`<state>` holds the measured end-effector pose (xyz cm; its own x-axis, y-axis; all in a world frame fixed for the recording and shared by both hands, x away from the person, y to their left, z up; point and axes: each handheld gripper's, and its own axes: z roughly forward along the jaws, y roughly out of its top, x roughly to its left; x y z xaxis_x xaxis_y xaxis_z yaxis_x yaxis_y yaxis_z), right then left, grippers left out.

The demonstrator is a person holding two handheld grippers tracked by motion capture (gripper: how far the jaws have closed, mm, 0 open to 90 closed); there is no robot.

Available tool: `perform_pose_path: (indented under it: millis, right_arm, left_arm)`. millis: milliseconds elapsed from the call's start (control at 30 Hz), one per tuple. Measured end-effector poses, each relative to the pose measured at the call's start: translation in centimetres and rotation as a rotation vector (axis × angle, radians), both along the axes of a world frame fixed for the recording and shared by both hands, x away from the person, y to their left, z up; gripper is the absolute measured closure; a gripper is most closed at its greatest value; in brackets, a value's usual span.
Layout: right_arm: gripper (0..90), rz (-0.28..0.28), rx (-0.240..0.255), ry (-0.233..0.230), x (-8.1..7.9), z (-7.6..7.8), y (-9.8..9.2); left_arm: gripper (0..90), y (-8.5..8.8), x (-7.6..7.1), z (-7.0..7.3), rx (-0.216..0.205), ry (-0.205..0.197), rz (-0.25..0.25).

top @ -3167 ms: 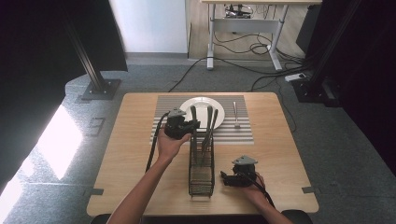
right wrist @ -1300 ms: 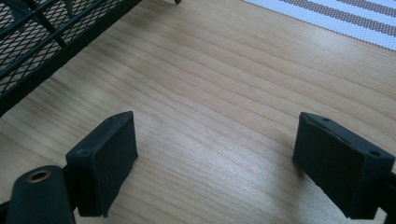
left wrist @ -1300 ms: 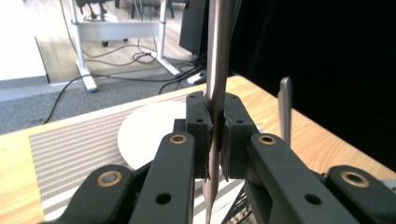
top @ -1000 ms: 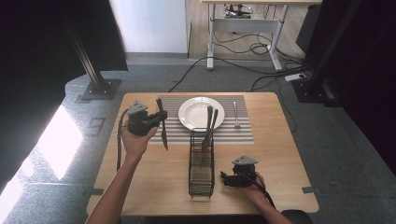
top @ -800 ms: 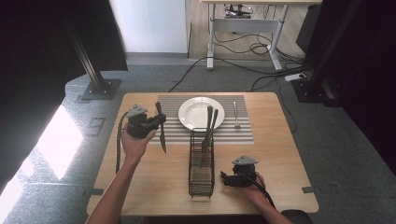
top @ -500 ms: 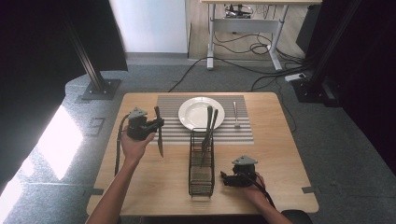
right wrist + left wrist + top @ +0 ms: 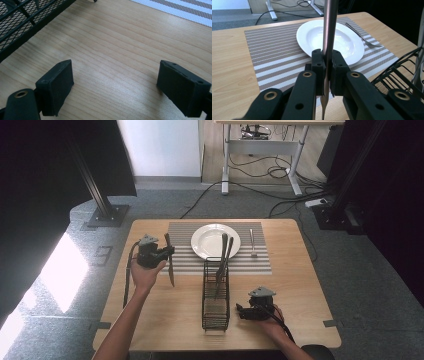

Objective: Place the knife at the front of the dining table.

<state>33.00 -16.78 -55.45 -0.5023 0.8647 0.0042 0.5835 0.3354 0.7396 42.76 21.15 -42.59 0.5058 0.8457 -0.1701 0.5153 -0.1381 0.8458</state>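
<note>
My left gripper point(image 7: 166, 254) is shut on a metal table knife point(image 7: 169, 262) and holds it upright above the left edge of the striped placemat point(image 7: 186, 264). In the left gripper view the knife point(image 7: 329, 25) runs straight up between the pads of the left gripper point(image 7: 327, 72), its thin end pointing down at the mat. A white plate point(image 7: 215, 241) sits on the mat, with a fork point(image 7: 252, 242) to its right. My right gripper point(image 7: 241, 311) rests on the table beside the black wire basket point(image 7: 216, 297). In its own view the right gripper point(image 7: 115, 82) is open over bare wood.
Two more pieces of cutlery point(image 7: 223, 257) stand in the far end of the wire basket. The basket's mesh wall point(image 7: 22, 22) lies close to the left of the right gripper. Cables and a desk frame point(image 7: 260, 150) are on the floor beyond the table.
My left gripper has carried the knife from the basket out to the left, then drifted lower and a little right toward the mat's left edge. The right gripper has stayed put.
</note>
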Motion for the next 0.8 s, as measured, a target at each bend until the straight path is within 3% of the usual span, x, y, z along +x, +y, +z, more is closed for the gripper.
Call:
perform_pose_path:
  millis: [800]
  right_arm:
    - [13.6,0.019,-0.001,0.000,0.1,0.0,0.0]
  left_arm:
    - [83.5,-2.0,3.4,-0.2,0.052,0.006,0.028]
